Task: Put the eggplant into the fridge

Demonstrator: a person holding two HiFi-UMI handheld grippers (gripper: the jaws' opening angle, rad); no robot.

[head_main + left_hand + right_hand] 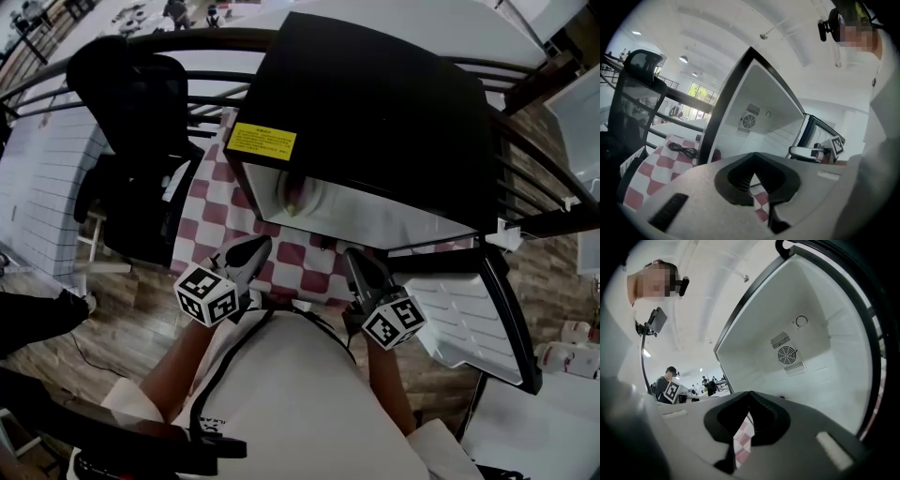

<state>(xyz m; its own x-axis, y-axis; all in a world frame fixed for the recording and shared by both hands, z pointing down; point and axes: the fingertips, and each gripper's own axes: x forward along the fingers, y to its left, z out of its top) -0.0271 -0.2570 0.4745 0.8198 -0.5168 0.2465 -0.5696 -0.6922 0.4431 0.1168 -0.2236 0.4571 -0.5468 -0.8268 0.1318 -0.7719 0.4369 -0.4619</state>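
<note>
My left tool [253,248] and right tool [356,261] are both closed on nothing, held before the open fridge [375,103] on the desk [225,202]. The eggplant [297,194] lies inside the fridge near its left wall, clear of both tools.

in the head view the fridge [375,103] hides most of its inside under its black top; the eggplant [292,195] shows only partly at the opening, centre frame, small and unclear.
</note>
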